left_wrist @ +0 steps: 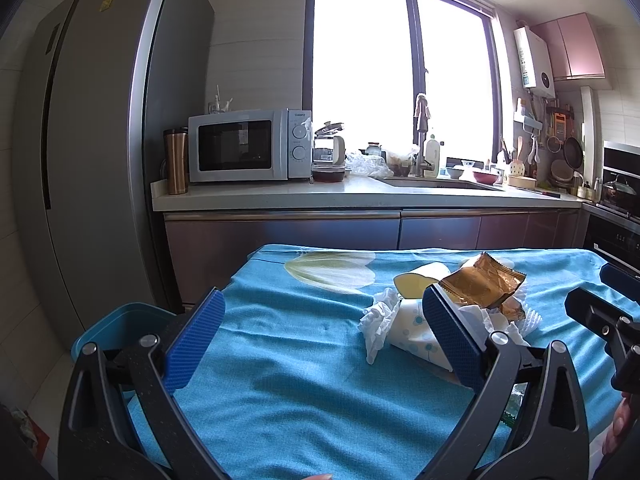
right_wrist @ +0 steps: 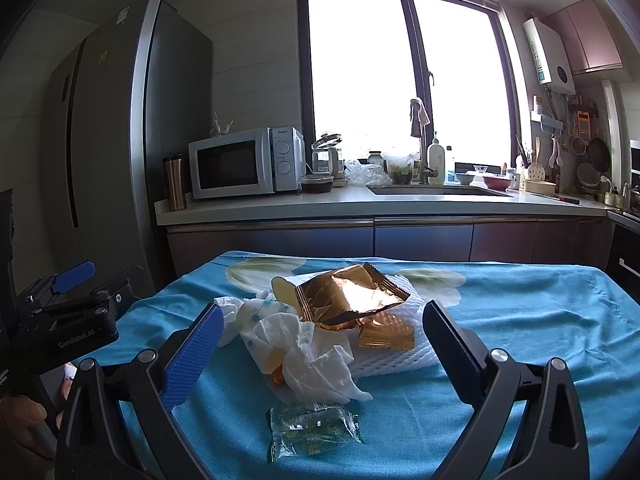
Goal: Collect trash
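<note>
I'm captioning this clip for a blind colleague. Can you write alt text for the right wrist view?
An open right gripper hovers over a pile of trash on a blue tablecloth: a gold wrapper, crumpled tissue, white foam netting and a small clear packet. A kitchen counter and window lie behind.
</note>
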The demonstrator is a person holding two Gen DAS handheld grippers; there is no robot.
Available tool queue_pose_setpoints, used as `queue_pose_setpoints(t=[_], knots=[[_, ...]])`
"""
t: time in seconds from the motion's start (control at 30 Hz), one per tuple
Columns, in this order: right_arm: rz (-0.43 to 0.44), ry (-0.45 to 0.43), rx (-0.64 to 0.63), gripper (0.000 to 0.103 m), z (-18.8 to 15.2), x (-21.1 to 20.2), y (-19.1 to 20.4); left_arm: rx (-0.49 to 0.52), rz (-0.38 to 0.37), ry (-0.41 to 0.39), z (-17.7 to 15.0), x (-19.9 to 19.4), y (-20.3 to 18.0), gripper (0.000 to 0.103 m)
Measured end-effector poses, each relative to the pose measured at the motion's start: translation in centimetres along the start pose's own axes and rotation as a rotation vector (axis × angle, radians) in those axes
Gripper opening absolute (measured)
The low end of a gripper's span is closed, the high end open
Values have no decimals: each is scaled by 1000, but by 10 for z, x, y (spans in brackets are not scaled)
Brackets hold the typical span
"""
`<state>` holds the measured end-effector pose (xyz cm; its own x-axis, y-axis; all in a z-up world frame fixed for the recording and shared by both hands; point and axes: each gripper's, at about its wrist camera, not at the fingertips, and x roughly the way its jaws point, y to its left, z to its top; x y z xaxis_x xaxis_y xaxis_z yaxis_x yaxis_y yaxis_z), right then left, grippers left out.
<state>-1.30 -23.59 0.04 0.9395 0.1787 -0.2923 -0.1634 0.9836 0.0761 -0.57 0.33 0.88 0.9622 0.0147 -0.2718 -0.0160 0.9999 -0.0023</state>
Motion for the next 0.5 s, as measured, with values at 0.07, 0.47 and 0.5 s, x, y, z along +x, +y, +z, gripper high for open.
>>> queue_pose_setpoints(t=[0.07, 0.47, 0.5], knots=[[3, 2, -1, 96, 0, 1, 0, 0, 0, 4, 0, 2, 0, 97], [26, 83, 24, 94, -9, 19, -7, -21, -19, 90, -9, 27, 2, 97], [30, 98, 26, 94, -10, 22, -8, -22, -23, 107, -11, 32, 3, 97]])
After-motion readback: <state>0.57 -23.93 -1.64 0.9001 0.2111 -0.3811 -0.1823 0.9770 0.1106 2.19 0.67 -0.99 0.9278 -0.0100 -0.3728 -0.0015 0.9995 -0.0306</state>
